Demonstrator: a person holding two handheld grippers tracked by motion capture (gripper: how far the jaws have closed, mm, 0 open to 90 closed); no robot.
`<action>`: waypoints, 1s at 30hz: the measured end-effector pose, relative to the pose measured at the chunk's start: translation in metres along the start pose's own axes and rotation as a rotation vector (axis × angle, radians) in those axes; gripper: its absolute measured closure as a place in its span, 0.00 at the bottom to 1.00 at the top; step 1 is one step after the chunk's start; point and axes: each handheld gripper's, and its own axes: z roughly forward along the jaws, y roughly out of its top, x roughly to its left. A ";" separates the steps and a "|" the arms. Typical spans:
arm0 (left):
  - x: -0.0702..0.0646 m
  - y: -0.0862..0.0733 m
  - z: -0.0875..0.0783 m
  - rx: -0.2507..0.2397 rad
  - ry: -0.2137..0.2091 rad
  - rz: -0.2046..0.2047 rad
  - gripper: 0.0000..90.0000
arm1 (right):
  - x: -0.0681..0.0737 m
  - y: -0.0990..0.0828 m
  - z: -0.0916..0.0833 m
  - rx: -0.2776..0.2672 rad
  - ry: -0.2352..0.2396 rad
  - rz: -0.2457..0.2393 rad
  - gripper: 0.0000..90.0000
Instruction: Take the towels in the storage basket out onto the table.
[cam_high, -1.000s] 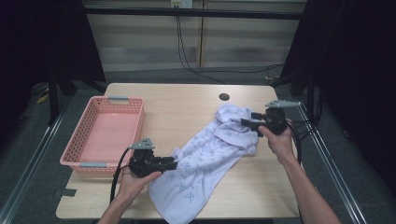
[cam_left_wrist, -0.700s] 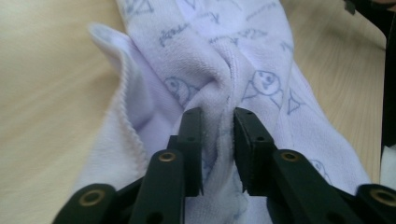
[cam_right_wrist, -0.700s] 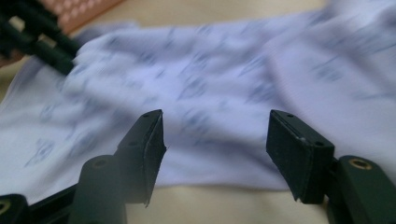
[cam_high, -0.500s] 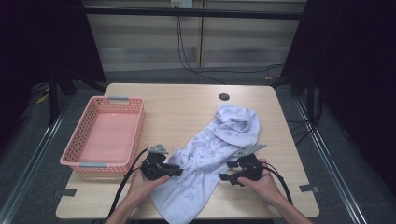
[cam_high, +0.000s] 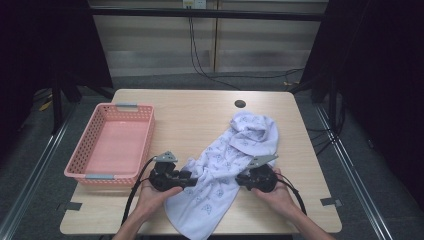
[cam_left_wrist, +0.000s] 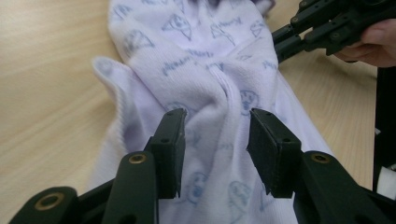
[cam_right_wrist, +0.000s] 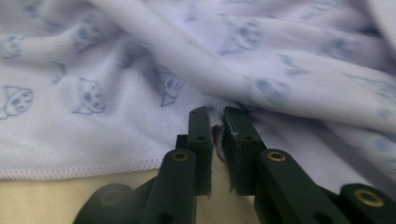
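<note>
On the wooden bench in front of me lies a white cloth printed with small blue figures, stretched on a slant from a bunched heap near the far right down to a loose end that hangs over the near edge. My left hand-held gripper sits at the cloth's left edge near the middle of its length, jaws partly apart and just now opening; in the left gripper view a raised fold of the cloth stands between the two pads, and I cannot see either pad pressing on it. My right hand-held gripper meets the cloth from the opposite side, across from the left one. Its jaws have just been closing, and in the right gripper view they stand almost together with a small pinch of fabric caught between them, just above the cloth's stitched hem. A pink plastic basket sits on the left part of the bench, apart from the cloth.
</note>
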 end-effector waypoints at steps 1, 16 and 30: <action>0.001 0.001 -0.001 -0.011 0.005 -0.003 0.62 | -0.026 -0.008 -0.011 0.000 -0.042 0.063 0.94; 0.003 0.029 0.025 -0.030 -0.015 0.037 0.66 | -0.084 -0.034 -0.066 -0.135 -0.138 0.210 0.63; 0.006 0.027 0.032 0.005 -0.005 0.047 0.99 | 0.008 -0.072 -0.069 -0.029 0.108 0.031 0.47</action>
